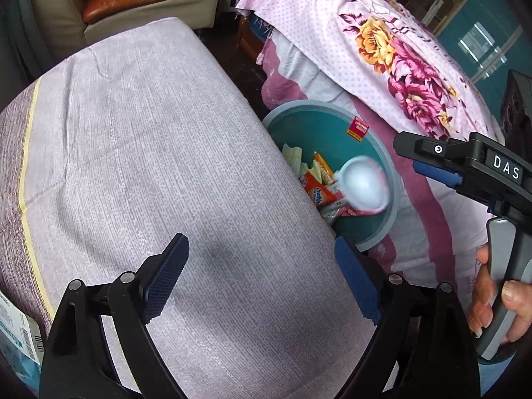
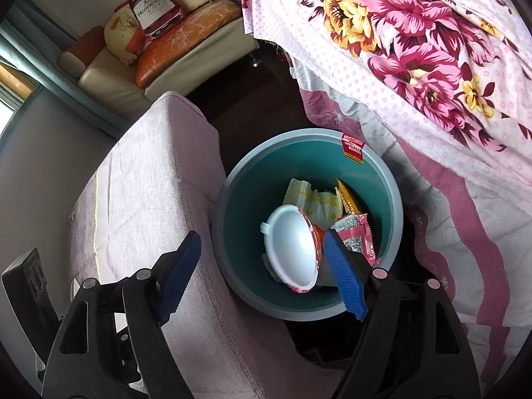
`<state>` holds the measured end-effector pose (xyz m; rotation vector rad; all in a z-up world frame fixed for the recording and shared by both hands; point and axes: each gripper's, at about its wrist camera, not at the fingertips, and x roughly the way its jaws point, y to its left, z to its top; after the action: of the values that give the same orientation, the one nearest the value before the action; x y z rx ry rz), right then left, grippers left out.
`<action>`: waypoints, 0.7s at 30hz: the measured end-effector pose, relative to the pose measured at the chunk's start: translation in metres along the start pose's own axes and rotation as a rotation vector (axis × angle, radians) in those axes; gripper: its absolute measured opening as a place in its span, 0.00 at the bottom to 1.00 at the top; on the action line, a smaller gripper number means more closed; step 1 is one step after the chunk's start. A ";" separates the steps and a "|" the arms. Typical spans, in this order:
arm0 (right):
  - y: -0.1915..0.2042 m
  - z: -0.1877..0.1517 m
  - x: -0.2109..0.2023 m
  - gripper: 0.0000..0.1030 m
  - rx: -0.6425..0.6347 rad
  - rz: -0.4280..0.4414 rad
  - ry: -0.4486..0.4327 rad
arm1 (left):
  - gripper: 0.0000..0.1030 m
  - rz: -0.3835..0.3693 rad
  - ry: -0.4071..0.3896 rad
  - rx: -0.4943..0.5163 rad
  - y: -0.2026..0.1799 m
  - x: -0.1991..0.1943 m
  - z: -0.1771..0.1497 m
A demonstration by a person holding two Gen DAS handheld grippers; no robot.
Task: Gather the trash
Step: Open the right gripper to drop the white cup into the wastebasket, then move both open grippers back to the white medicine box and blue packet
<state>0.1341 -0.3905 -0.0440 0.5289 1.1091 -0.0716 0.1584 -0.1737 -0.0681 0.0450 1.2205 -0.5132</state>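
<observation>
A teal bin [image 1: 299, 108] [image 2: 244, 199] stands on the dark floor between a cloth-covered bench and a bed. Inside it lie a white cup with a red rim [image 2: 292, 242] [image 1: 364, 183], an orange packet [image 1: 317, 191], a pink wrapper [image 2: 357, 236], a gold sachet [image 2: 347, 199] and crumpled pale paper [image 2: 312, 196]. My right gripper [image 2: 262, 236] [image 1: 422, 159] hangs open above the bin; the cup is below its pads, blurred in the left wrist view. My left gripper [image 1: 259, 246] is open over the bench with nothing between its pads.
The bench's pale lilac cloth [image 1: 149, 149] [image 2: 149, 183] borders the bin's left. A floral bedsheet [image 1: 382, 50] [image 2: 415, 50] overhangs its right. A sofa with an orange cushion [image 2: 186, 40] stands behind. A hand [image 1: 492, 292] grips the right gripper's grey handle. A red sticker [image 2: 353, 148] marks the rim.
</observation>
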 end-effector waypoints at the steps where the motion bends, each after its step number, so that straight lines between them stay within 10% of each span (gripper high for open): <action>1: 0.002 -0.001 0.000 0.71 -0.001 -0.002 0.004 | 0.87 -0.001 -0.001 -0.005 0.002 -0.001 -0.001; 21: 0.078 -0.037 -0.016 0.80 -0.132 0.000 0.035 | 0.87 0.020 -0.070 -0.136 0.064 -0.056 -0.054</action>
<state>0.1202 -0.3089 -0.0137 0.4135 1.1391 0.0104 0.1225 -0.0808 -0.0515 -0.0762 1.1825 -0.4103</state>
